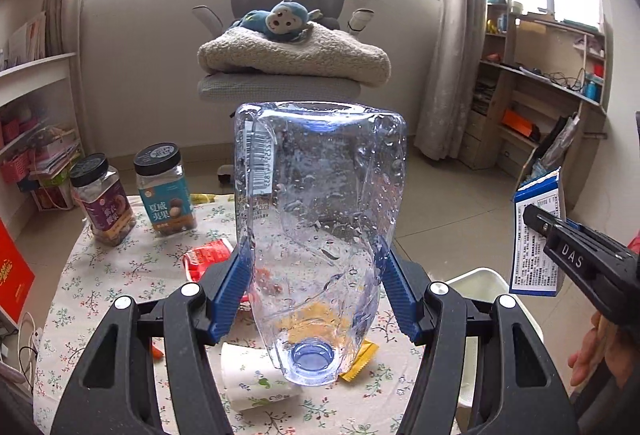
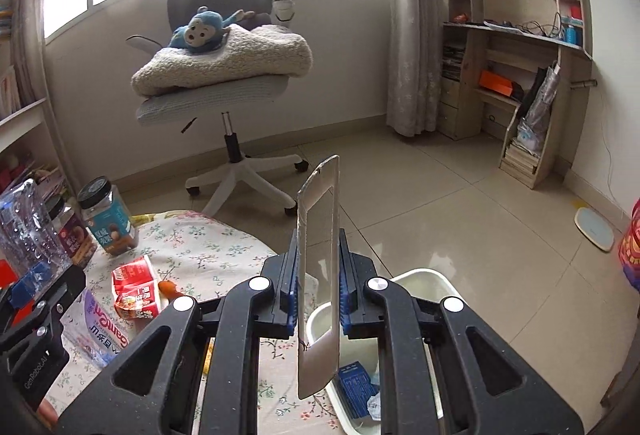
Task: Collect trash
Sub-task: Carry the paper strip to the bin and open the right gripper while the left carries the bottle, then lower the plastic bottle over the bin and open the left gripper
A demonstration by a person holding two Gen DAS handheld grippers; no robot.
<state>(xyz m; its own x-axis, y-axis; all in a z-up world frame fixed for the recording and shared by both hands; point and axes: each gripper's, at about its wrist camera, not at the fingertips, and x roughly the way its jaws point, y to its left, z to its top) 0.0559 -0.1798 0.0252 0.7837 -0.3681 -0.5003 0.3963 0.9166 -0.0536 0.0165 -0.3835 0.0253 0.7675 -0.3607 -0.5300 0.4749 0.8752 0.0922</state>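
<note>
My left gripper [image 1: 316,275] is shut on a crushed clear plastic bottle [image 1: 320,235], held neck-down above the floral table; the bottle also shows at the left edge of the right wrist view [image 2: 28,227]. My right gripper [image 2: 318,291] is shut on a flattened blue-and-white carton [image 2: 318,275], seen edge-on, held above the white trash bin [image 2: 432,283]. The carton [image 1: 538,239] and right gripper also show at the right of the left wrist view. The bin [image 1: 480,279] stands beside the table and holds a blue box [image 2: 356,387].
On the floral tablecloth [image 2: 208,239] lie a red snack wrapper [image 2: 134,287], a yellow wrapper [image 1: 360,363], a paper cup [image 1: 256,379], a purple bag [image 2: 100,331] and two black-lidded nut jars [image 1: 164,191]. An office chair [image 2: 232,83] with a blanket stands behind.
</note>
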